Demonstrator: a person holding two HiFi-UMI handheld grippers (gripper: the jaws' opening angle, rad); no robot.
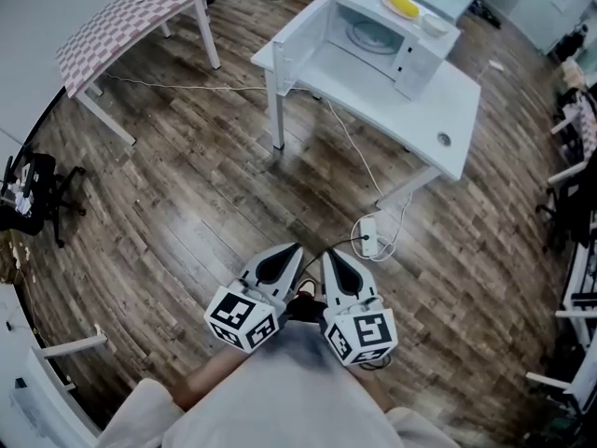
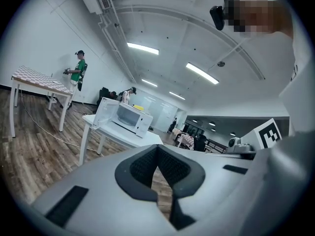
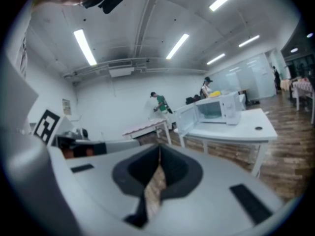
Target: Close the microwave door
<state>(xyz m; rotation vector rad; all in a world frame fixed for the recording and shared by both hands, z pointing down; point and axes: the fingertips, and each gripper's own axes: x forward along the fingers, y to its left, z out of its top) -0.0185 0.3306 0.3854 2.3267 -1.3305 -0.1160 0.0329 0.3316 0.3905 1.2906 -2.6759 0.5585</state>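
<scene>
A white microwave (image 1: 384, 37) stands on a white table (image 1: 448, 101) far ahead of me. Its door (image 1: 303, 28) is swung wide open to the left, and the glass turntable inside shows. A plate with something yellow (image 1: 403, 6) rests on top. Both grippers are held close to my body, well short of the table. The left gripper (image 1: 295, 248) and right gripper (image 1: 327, 253) are side by side, shut, holding nothing. In the left gripper view the microwave (image 2: 129, 117) is small beyond the shut left gripper (image 2: 157, 150). In the right gripper view the microwave (image 3: 217, 110) is past the shut right gripper (image 3: 160, 150).
A power strip (image 1: 368, 235) and a white cable (image 1: 354, 152) lie on the wooden floor between me and the table. A table with a checked cloth (image 1: 121, 24) stands at the left, a black chair (image 1: 33, 192) at the far left. A person (image 2: 77, 71) stands in the distance.
</scene>
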